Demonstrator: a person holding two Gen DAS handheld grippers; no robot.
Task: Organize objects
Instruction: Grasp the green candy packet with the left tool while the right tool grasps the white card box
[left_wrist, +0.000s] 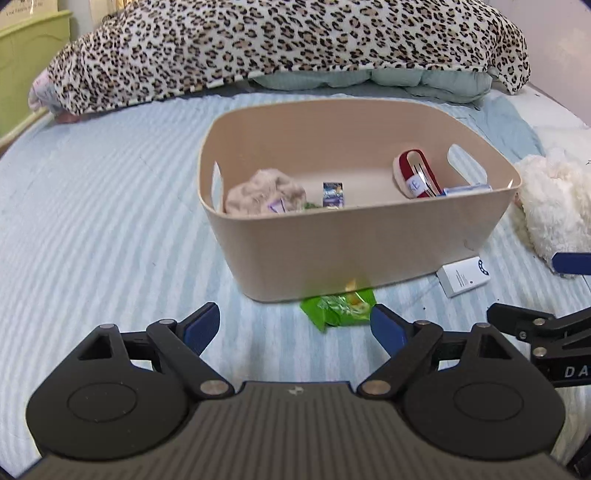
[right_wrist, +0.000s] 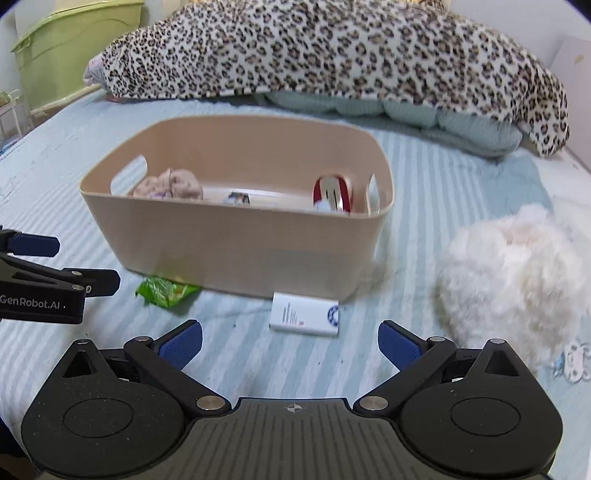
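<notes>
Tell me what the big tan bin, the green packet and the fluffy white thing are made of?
The tan bin looks like smooth matte plastic, with even walls and cut-out handles. The green packet seems to be crinkly, shiny plastic film. The fluffy white thing looks like soft plush or fake fur, though it is blurry.

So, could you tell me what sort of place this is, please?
Most likely a bedroom: the beige bin sits on a striped bedsheet, with a leopard-print blanket over bedding behind and a white plush toy beside it.
</notes>
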